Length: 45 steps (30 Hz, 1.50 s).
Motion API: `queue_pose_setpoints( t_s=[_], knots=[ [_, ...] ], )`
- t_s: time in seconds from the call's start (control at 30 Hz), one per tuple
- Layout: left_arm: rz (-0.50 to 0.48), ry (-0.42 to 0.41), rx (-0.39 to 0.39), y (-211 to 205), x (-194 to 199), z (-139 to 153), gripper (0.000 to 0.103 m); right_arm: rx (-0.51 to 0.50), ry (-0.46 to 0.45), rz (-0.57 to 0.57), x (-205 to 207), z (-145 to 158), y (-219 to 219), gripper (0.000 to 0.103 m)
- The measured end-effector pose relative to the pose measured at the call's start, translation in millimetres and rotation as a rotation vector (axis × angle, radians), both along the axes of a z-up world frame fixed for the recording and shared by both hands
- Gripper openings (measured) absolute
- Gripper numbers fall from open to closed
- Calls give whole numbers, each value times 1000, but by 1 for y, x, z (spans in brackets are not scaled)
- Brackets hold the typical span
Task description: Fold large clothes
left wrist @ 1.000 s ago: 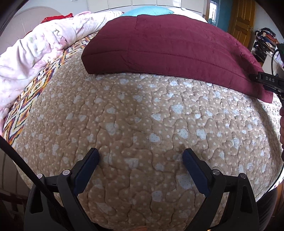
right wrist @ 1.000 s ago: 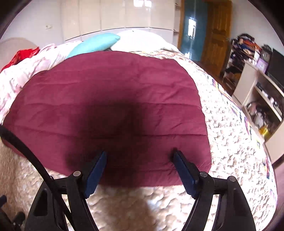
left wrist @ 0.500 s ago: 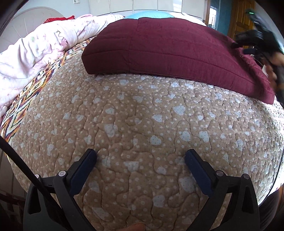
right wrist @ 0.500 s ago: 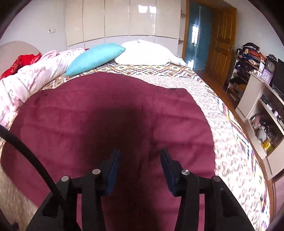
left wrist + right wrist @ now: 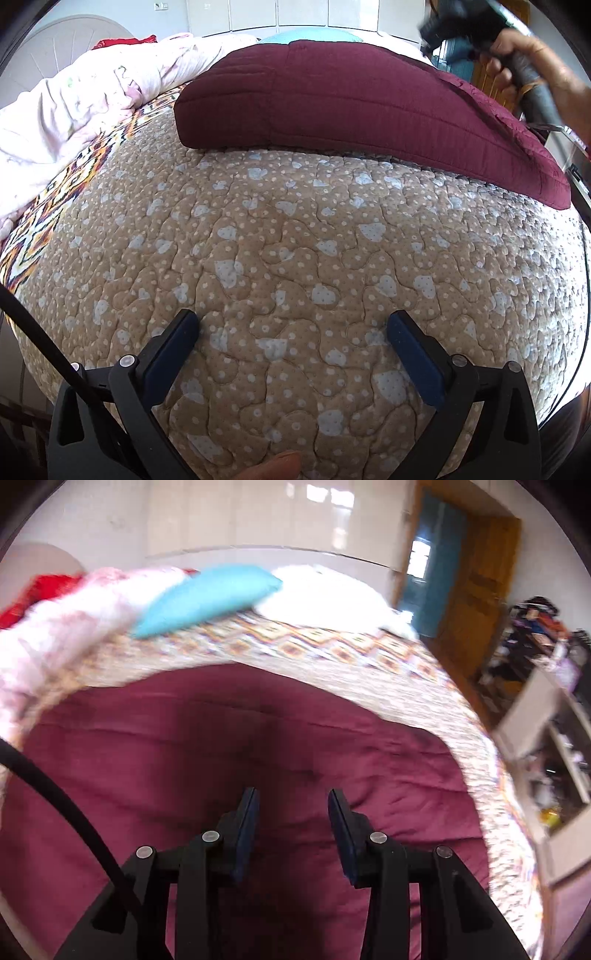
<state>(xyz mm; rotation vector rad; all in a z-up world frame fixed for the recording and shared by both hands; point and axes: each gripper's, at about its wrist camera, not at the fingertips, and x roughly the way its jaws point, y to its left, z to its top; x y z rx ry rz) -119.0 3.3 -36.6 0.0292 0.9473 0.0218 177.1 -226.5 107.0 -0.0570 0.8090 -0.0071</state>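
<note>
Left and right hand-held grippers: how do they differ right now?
The left hand-held gripper stands wide open; the right hand-held gripper is narrower, its jaws having just been closing. The left hangs over the tan quilt; the right is above the folded maroon blanket. The left view is sharp, the right blurred. Neither holds anything.

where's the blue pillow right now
In the right wrist view the blue pillow lies at the far end of the bed, upper left, between the pink blanket and the white pillow.
</note>
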Motion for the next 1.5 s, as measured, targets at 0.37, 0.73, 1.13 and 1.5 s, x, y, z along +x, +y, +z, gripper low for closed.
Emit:
queue_pose_setpoints(
  t_s=[0.37, 0.73, 1.13, 1.5],
  knots=[
    [-24, 0, -11, 2, -1, 0, 102, 34, 141, 103, 52, -48, 104, 59],
    [-31, 22, 14, 4, -2, 8, 102, -32, -80, 147, -97, 29, 55, 78],
    [-1, -55, 36, -21, -49, 50, 102, -14, 46, -260, -303, -42, -52, 82],
    [15, -120, 56, -20, -86, 81, 102, -41, 45, -243, -360, -56, -18, 82]
  ],
)
